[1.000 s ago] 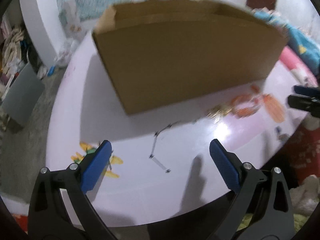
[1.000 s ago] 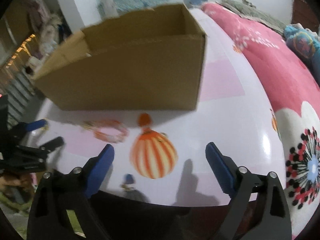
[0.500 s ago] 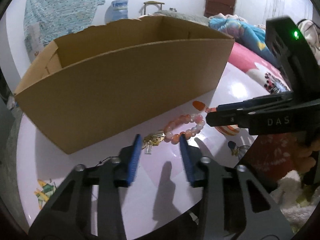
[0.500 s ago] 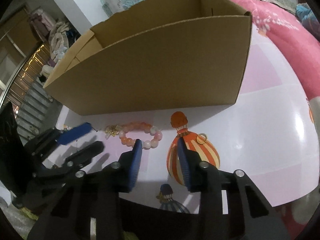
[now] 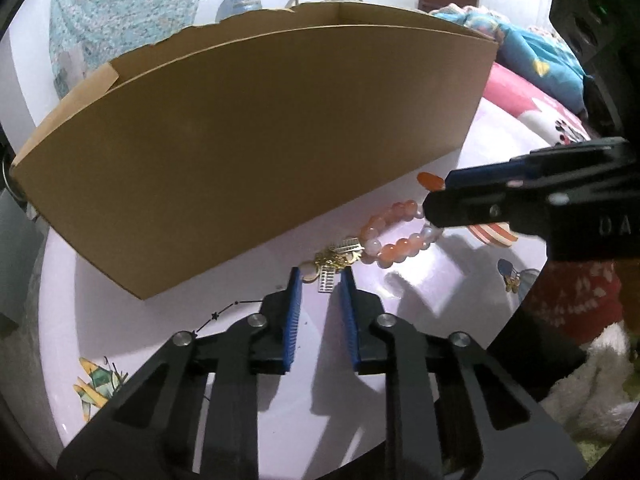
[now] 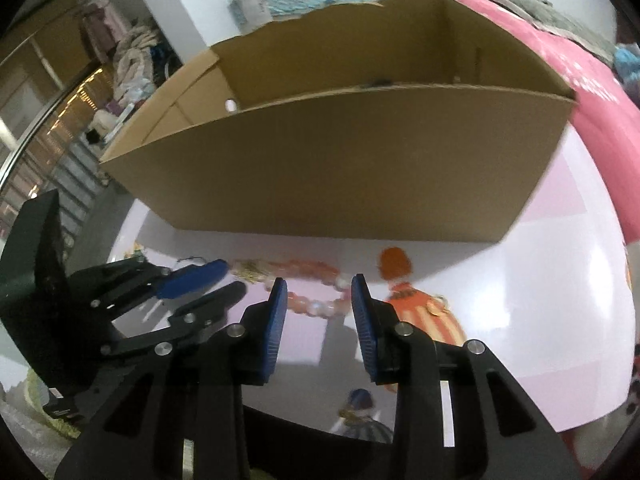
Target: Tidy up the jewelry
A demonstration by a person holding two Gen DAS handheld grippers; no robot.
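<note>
A pink bead bracelet (image 5: 394, 234) with a gold charm cluster (image 5: 336, 259) lies on the white table in front of a brown cardboard box (image 5: 256, 148). My left gripper (image 5: 320, 278) is narrowly open, its tips either side of the gold charms. My right gripper (image 6: 319, 286) is narrowly open just short of the bracelet (image 6: 316, 304); in the left wrist view its tips (image 5: 444, 196) sit at the bracelet's right end. A thin dark chain (image 5: 224, 312) lies left of my left gripper.
The table (image 5: 180, 332) has printed cartoon pictures, among them an orange striped balloon (image 6: 424, 320). A pink patterned bed (image 6: 576, 64) lies to the right. The box's inside (image 6: 360, 56) looks mostly bare. The table's front edge is close below both grippers.
Both grippers have narrowed from wide open and moved in toward the bracelet. The left tips now flank the gold charms and the right tips reach the bracelet's right end.
</note>
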